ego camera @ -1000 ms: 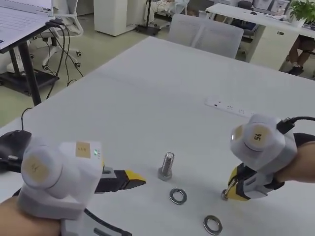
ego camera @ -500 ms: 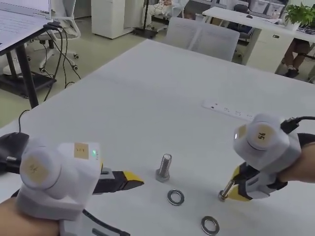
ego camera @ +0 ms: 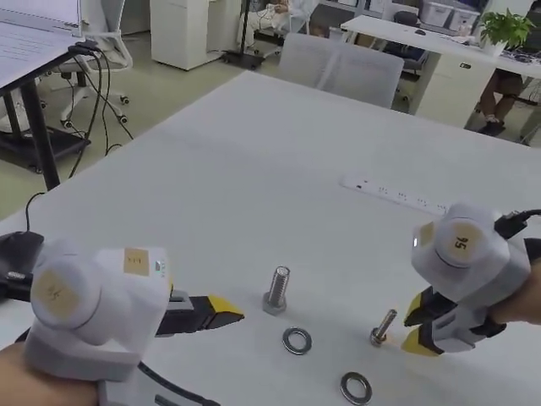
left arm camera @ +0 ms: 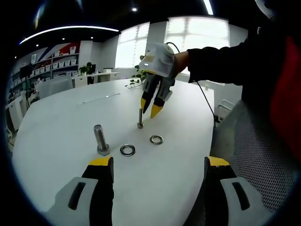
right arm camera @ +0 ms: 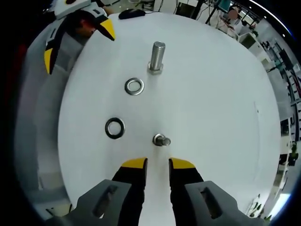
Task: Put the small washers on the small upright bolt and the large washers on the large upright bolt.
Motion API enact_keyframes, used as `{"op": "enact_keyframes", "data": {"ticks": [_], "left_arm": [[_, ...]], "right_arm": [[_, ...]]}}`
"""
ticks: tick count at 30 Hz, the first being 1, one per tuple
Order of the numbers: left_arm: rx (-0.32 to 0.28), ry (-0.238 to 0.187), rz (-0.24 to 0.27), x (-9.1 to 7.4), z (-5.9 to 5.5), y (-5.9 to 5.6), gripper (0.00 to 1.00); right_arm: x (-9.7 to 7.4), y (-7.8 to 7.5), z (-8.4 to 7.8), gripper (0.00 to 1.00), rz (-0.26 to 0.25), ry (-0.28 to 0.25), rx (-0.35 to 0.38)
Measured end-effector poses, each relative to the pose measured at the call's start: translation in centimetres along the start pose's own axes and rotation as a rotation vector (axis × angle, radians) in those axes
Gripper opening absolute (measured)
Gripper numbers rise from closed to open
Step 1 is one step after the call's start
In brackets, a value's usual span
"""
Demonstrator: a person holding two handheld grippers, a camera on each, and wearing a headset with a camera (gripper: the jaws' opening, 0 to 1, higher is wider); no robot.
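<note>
Two washers (ego camera: 297, 341) lie flat by two bolts (ego camera: 276, 289), left gripper (left arm camera: 155, 162) and right gripper (right arm camera: 158, 164) jaws both released, empty

Premises: open-plan office, with signs of lab use.

Evidence, head view:
- A large white table (ego camera: 254, 161) carries a power strip (ego camera: 393, 193).
- A grey chair (ego camera: 342, 72) stands at its far edge.
- Further desks (ego camera: 423, 34) stand behind, with a potted plant (ego camera: 505, 24) and storage boxes (ego camera: 439, 12).
- A person (ego camera: 507, 89) is seated at one of these desks.
- At left is a raised desk (ego camera: 30, 55) with hanging cables (ego camera: 97, 85), and a wheeled chair (ego camera: 114, 42) beside it.
- A white cabinet (ego camera: 182, 30) stands at the far side.

Evidence, left gripper view:
- Wall shelving (left arm camera: 51, 66) is stocked with boxes.
- There are large windows (left arm camera: 197, 33) and ceiling strip lights (left arm camera: 70, 29).
- A mesh chair (left arm camera: 254, 150) is close by.
</note>
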State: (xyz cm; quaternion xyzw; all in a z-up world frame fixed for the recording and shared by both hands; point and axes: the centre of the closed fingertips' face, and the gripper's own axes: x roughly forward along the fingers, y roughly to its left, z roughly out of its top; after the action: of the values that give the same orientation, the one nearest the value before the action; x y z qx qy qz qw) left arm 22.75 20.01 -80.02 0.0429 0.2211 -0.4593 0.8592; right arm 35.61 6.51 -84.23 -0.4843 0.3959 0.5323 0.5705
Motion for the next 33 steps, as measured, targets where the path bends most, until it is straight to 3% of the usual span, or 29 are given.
{"op": "enact_keyframes", "data": {"ticks": [18,33], "left_arm": [[0.004,0.000,-0.005,0.0,0.1,0.0,0.78],[0.009,-0.006,-0.006,0.0,0.1,0.0,0.78]], "right_arm": [[-0.2,2.4,-0.4,0.20,0.020,0.007,-0.004],[0.3,4.7,1.1,0.22,0.053,-0.006,-0.035]]}}
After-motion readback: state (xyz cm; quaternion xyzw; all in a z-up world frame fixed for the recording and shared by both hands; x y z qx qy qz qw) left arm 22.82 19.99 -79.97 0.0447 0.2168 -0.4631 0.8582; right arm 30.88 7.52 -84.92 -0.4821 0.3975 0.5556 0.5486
